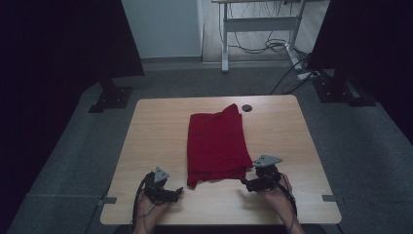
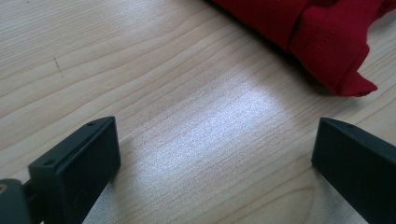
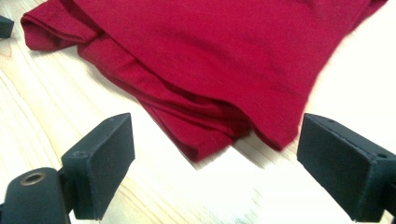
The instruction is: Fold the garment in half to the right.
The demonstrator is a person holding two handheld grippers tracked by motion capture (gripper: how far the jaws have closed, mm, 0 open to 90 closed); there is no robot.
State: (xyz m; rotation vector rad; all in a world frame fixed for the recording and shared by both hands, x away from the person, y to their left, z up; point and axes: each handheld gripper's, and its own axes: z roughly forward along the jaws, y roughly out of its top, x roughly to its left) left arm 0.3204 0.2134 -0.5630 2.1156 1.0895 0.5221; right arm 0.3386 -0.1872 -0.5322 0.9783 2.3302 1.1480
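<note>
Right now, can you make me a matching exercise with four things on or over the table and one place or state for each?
Things:
1. red cloth
2. left tool
3. right tool
4. dark round hole

Places or states:
A. open, by the cloth's near right corner
B. folded, in the table's middle
C. in the tabletop at the far edge
D. open, over bare wood by the cloth's near left corner

Pairs: 1-B, 2-D, 3-A, 4-C
</note>
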